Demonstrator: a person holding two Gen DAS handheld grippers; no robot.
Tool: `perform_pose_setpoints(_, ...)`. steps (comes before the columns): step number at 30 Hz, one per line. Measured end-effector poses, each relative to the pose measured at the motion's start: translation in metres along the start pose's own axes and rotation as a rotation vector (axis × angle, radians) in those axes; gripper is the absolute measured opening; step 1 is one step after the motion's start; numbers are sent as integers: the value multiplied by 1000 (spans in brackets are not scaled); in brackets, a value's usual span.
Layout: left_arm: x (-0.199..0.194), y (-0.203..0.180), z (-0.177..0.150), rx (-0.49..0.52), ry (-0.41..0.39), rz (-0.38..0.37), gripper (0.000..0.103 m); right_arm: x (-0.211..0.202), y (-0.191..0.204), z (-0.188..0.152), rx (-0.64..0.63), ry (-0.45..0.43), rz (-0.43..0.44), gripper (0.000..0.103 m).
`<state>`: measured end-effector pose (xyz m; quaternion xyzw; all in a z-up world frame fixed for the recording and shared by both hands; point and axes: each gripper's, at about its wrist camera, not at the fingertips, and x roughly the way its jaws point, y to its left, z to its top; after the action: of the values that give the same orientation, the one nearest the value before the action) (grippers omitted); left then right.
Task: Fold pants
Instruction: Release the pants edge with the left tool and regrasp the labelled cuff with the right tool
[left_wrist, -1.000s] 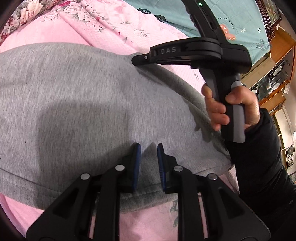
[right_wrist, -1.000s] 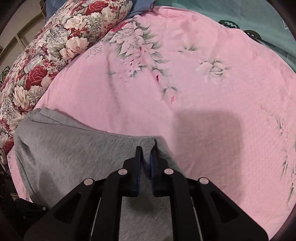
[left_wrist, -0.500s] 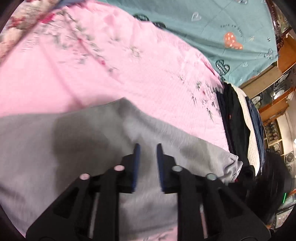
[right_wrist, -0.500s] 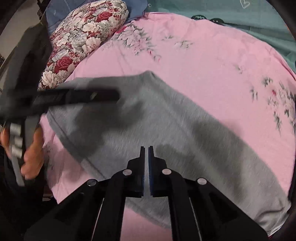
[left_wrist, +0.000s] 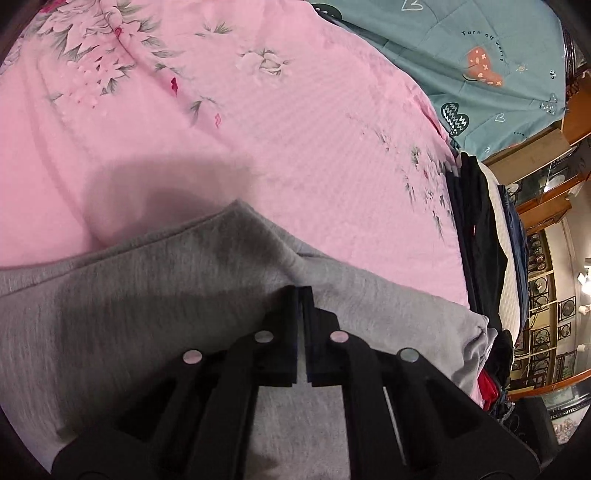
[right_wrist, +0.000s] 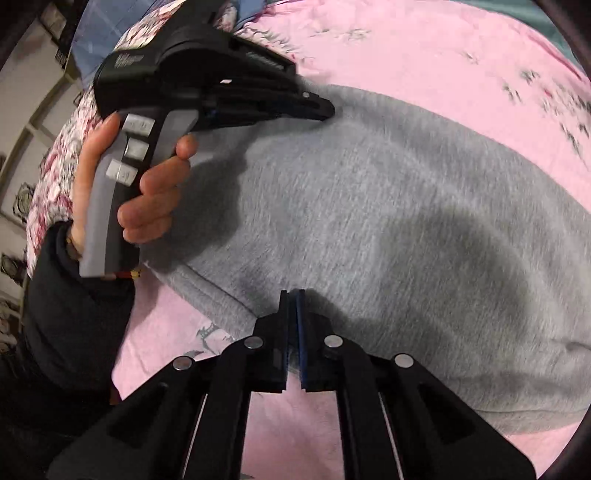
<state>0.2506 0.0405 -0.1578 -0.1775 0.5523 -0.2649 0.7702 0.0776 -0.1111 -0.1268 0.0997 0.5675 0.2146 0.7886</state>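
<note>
The left gripper is clenched, its jaws nearly together on a raised fold of the grey pants. In the right wrist view the same tool pinches the far edge of the cloth at about ten o'clock, a hand around its handle. The right gripper also looks clenched, apparently nipping the near hem, though motion blur makes the contact hard to confirm. The pants lie spread on the pink floral bedspread, doubled over and slightly wrinkled. A dark stack of clothes sits at three o'clock, partly cut off.
</note>
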Motion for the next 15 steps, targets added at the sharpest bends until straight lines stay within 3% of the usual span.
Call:
perform_pose_setpoints(2,1,-4,-1,11,-9,1,5,-9,-12,1,76,1,69,20)
perform_pose_setpoints(4,-3,-3,-2,11,-17,-5,5,-26,-21,-2,121,-36,87,48)
perform_pose_setpoints(6,-9,-3,-3,11,-30,-13,6,-55,-36,-7,166,-116,33,65)
perform_pose_setpoints(8,-14,-5,-5,21,-59,13,6,-87,-60,-19,249,-192,-44,75)
perform_pose_setpoints(10,-24,-5,-9,18,-96,37,6,-115,-88,-35,361,-251,-98,78)
perform_pose_setpoints(13,-53,-11,-27,-2,-153,8,7,-148,-137,-61,533,-327,-128,78)
perform_pose_setpoints(15,-68,-20,-49,24,-174,29,18,-164,-170,-83,643,-370,-102,78)
